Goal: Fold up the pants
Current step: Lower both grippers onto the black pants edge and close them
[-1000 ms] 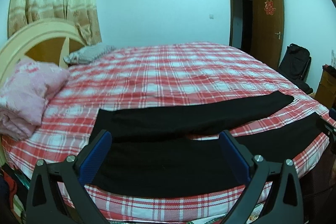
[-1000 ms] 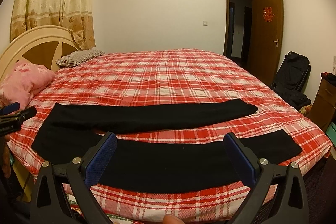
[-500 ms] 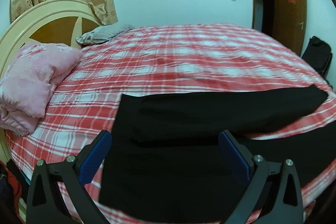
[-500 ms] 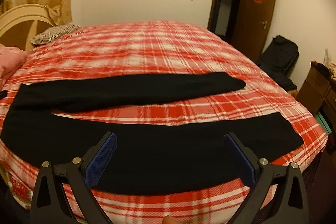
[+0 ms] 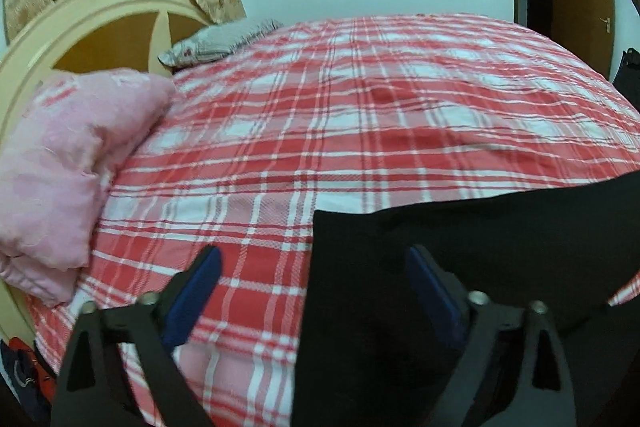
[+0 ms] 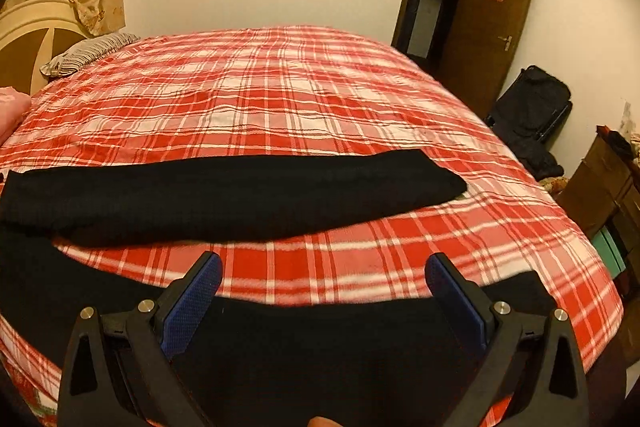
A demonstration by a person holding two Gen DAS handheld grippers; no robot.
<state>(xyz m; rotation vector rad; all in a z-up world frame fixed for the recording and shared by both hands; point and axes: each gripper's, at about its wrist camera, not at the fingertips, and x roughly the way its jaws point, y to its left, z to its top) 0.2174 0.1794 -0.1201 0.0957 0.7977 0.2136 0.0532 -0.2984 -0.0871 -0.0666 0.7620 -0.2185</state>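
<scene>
Black pants [image 6: 240, 195] lie flat on the red plaid bed [image 6: 280, 99], legs spread apart: one leg farther back, the other [image 6: 320, 347] along the front edge. In the left wrist view the waist end [image 5: 400, 267] fills the lower right. My left gripper [image 5: 316, 287] hovers low over the waist's left edge, which runs between its blue pads [image 5: 200, 287]; the jaws are closing and press on nothing. My right gripper [image 6: 326, 291] stands wide open just above the near leg's upper edge, short of the cuff at the right.
A folded pink quilt [image 5: 68, 167] and a striped pillow [image 5: 220, 39] sit by the cream headboard [image 5: 100, 27] at the left. Right of the bed are an open brown door [image 6: 480, 27], a black bag [image 6: 532, 115] and a wooden cabinet [image 6: 608, 187].
Both grippers came forward and lower toward the pants. The left one swung to the waist end and its jaws narrowed a little. The right one now hangs over the near leg.
</scene>
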